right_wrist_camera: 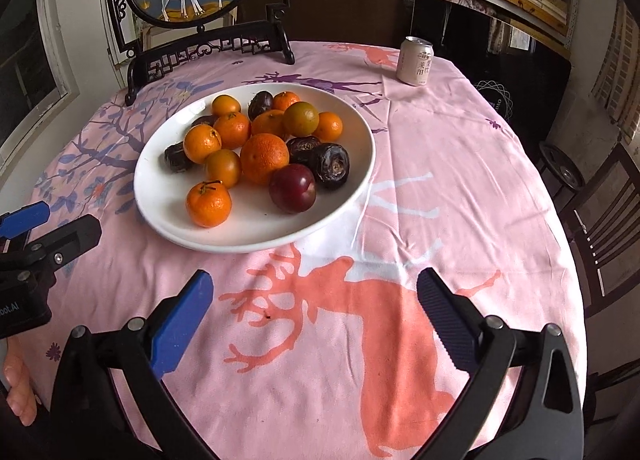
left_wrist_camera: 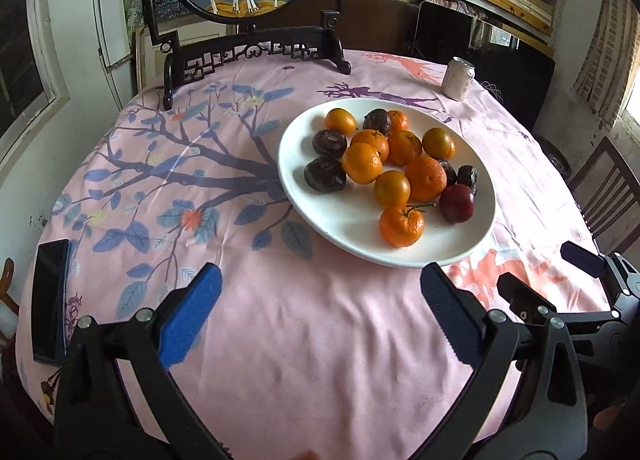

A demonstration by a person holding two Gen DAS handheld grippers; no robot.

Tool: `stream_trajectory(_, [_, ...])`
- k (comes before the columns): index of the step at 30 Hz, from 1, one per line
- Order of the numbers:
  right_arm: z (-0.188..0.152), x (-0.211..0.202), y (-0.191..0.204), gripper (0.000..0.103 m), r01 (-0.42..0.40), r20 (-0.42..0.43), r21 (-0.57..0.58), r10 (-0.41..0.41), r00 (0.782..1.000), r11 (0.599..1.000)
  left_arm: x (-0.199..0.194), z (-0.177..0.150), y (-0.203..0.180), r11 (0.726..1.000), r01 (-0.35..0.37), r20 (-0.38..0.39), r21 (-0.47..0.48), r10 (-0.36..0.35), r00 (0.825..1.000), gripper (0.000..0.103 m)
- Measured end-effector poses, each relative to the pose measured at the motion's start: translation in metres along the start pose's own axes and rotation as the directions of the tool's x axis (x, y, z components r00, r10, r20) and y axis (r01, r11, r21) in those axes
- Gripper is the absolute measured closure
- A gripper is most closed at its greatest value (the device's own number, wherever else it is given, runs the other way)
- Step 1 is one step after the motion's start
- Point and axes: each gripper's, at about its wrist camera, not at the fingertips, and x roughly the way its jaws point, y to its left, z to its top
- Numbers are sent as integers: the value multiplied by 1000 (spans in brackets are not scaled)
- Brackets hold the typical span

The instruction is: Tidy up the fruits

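I see every fruit piled on the white plate (right_wrist_camera: 160,204): oranges (right_wrist_camera: 264,158) mixed among dark fruits (right_wrist_camera: 334,166) and a red plum (right_wrist_camera: 292,188), none on the cloth-covered desk (right_wrist_camera: 440,180). My left gripper (left_wrist_camera: 320,300) and right gripper (right_wrist_camera: 314,296) both hover short of the plate, fingers spread apart and empty, probably held back for a clear view. The mixed heap could be sorted or not.

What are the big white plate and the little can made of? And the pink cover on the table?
The plate looks like glazed ceramic: smooth, glossy white, with soft reflections along its rim. The can looks like thin metal, likely aluminium, given its silvery top edge and printed matte sides. The pink cover is cloth, matte and printed, because it wrinkles and folds.
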Motion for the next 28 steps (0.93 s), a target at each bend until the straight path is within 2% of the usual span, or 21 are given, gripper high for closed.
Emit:
stream_trajectory(18, [-1,-11,5,1,5,15,-7,-5,1000,1000,-16,-4,4,1000,-19,40,13,18,999,2])
stream_trajectory(28, [-1,-12,4,1,5,18,-5,-5,1000,1000,-14,-5,2,1000,-17,22,17,16,1000,2])
